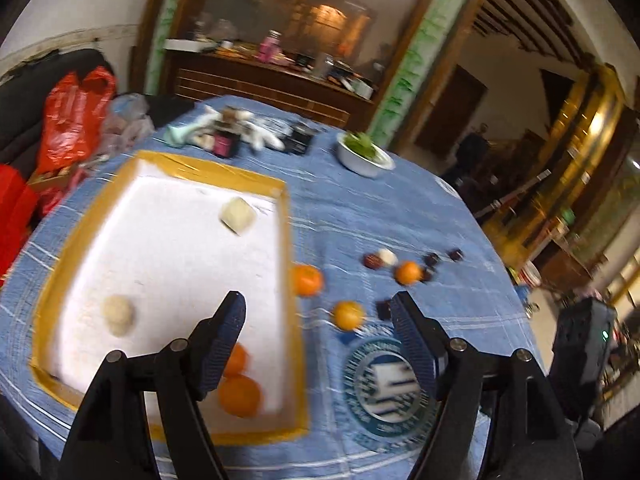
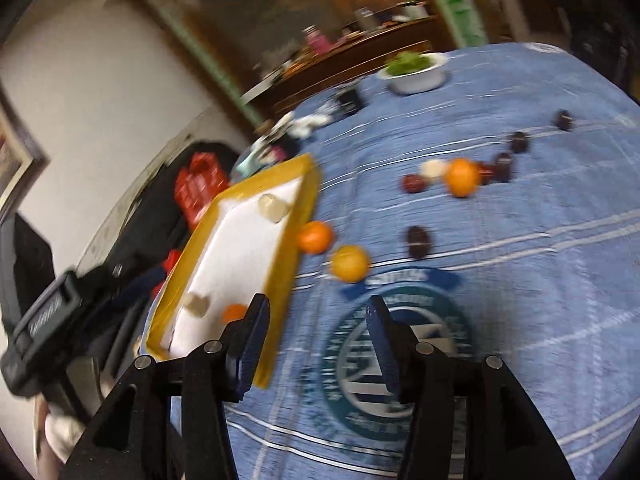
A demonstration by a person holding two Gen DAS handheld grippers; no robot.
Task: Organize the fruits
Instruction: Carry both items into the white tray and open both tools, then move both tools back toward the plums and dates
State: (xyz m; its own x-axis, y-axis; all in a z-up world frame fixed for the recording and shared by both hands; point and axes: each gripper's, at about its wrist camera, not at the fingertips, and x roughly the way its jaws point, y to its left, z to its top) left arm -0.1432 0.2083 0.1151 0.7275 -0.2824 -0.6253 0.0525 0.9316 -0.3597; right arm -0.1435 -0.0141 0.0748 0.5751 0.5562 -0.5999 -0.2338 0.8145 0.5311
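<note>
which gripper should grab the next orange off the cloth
Probably the right gripper: it is open, and a loose orange lies just ahead of its fingertips. The left gripper is open too, but partly over the tray.

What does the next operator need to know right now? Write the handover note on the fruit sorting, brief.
Left tongs: open, empty, above the tray's near right edge.
Right tongs: open, empty, over the tablecloth logo beside the tray.
Tray: holds two oranges in the near corner and two pale pieces, one near, one far.
Still on the blue cloth: three oranges, one against the tray's right wall, one nearer the logo, one farther out among several dark fruits and a pale piece.
Left: move the loose fruit into the tray.
</note>
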